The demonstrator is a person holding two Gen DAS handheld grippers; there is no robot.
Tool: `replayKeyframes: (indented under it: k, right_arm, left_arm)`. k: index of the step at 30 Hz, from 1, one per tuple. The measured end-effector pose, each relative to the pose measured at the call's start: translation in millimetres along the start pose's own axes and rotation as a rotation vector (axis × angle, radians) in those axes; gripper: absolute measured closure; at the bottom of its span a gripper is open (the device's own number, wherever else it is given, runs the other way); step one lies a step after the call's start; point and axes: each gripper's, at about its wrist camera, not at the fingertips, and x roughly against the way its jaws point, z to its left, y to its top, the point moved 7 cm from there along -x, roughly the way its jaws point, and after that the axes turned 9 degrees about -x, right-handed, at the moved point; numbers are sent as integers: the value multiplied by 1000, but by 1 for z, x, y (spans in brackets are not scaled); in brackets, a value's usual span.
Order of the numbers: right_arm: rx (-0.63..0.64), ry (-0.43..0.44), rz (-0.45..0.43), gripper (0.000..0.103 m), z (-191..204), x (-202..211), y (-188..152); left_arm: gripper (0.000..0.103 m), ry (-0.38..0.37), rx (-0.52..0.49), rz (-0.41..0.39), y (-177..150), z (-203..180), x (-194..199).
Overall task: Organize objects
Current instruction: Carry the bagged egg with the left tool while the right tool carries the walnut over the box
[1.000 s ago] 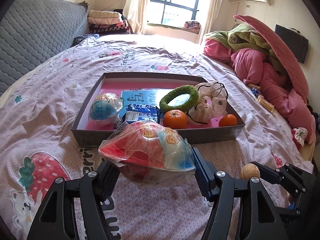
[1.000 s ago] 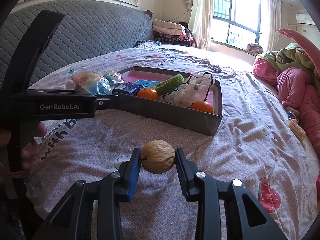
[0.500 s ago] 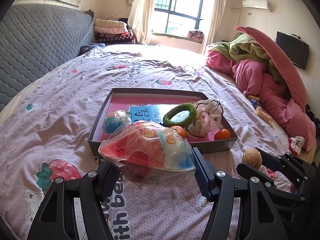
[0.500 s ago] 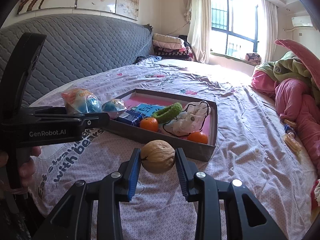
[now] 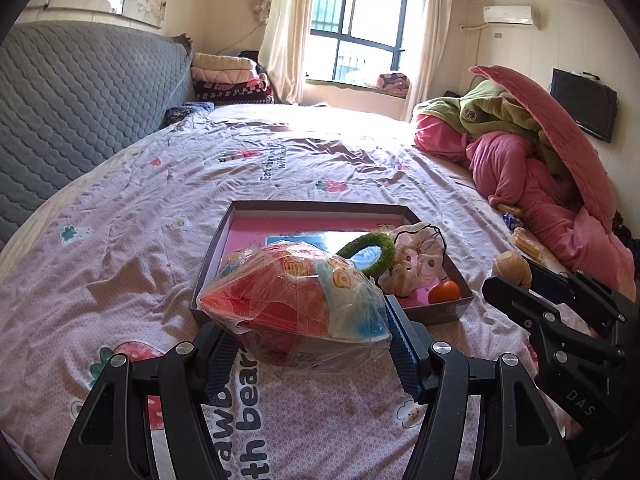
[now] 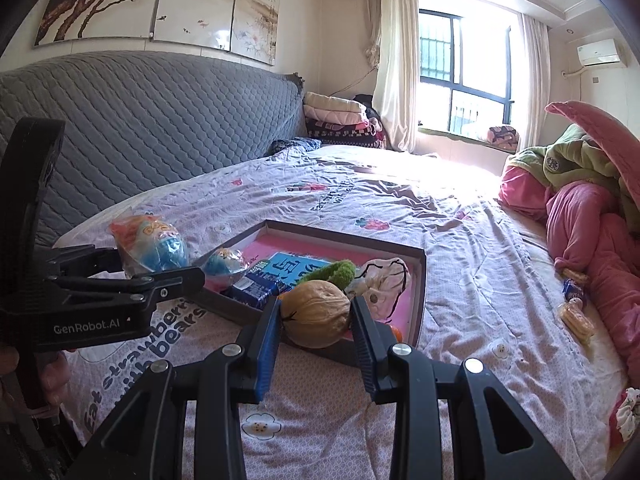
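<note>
My left gripper point(image 5: 308, 340) is shut on a plastic-wrapped red and blue toy point(image 5: 296, 304), held above the bedsheet in front of the shallow grey box point(image 5: 436, 312). The toy also shows in the right wrist view point(image 6: 150, 246). My right gripper point(image 6: 314, 320) is shut on a walnut point(image 6: 314, 314), held above the bed near the box's front corner. The walnut also shows in the left wrist view point(image 5: 512, 266). The box point(image 6: 420, 280) holds a green ring point(image 5: 366, 250), a white pouch point(image 5: 416, 260), an orange point(image 5: 444, 292), a blue card point(image 6: 296, 268) and a wrapped blue ball point(image 6: 224, 262).
The bed has a pink printed sheet point(image 5: 120, 240) and a grey quilted headboard point(image 6: 160, 120). A heap of pink and green bedding point(image 5: 540, 160) lies at the right. Small snack packets point(image 6: 576, 312) lie on the sheet beside it. Folded blankets point(image 5: 228, 76) are stacked by the window.
Both grippers have risen and drawn back from the box, each keeping its object. The box looks smaller and farther in both views.
</note>
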Motion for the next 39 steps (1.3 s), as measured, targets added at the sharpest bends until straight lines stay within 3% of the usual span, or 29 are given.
replayKeyframes:
  k: [29, 39]
  right_arm:
    - [3, -29, -52, 68, -5, -25, 40]
    - [-2, -39, -70, 68, -11, -35, 61]
  left_arm:
    - [34, 19, -22, -39, 41, 17, -18]
    - [34, 46, -12, -61, 69, 34, -30]
